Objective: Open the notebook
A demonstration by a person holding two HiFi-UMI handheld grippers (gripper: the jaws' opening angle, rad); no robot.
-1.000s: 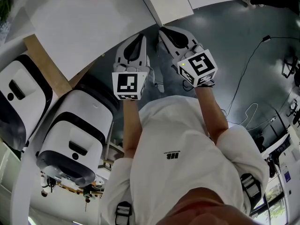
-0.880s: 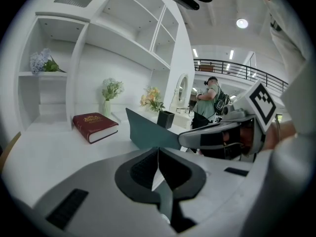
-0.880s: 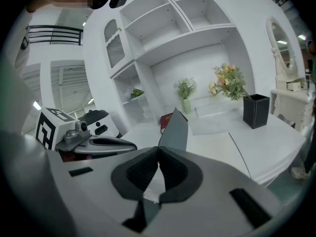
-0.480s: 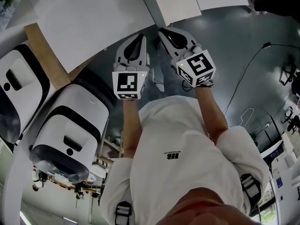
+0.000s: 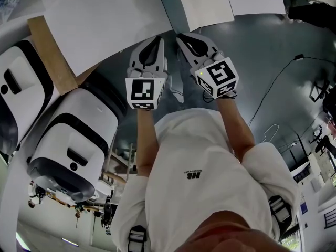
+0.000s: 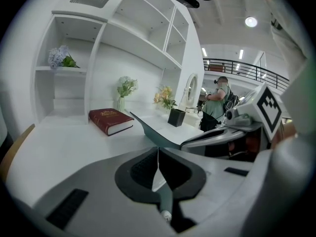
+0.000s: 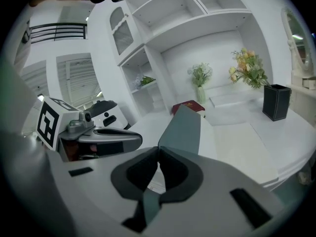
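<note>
Left claw (image 6: 158, 149) and right claw (image 7: 159, 150), jaws together, face closed notebook (image 6: 109, 120).

Left gripper view: nine o'clock, dark red leather-look hardcover notebook (image 6: 109, 120), faintly glossy, on smooth matt white desk (image 6: 54, 152); six o'clock, pale grey satin plastic left gripper (image 6: 158, 148) with matt black textured pads (image 6: 140, 169); head view, ten o'clock, bare wooden strip (image 5: 50, 54).

- A mock home study, set up inside a large lab-like hall
- White built-in shelves (image 6: 123, 33) and a white desk (image 6: 59, 152) hold vases of flowers (image 7: 200, 83), an oval mirror (image 6: 191, 89) and a red notebook (image 6: 109, 120)
- Past the set rise a high ceiling with round lamps (image 6: 251, 21) and a railed gallery (image 6: 237, 69)
- Loose cables (image 5: 270, 85) trail over the grey floor (image 5: 262, 41), near white machines (image 5: 79, 140)
- A person with a backpack (image 6: 217, 100) stands at the far end
</note>
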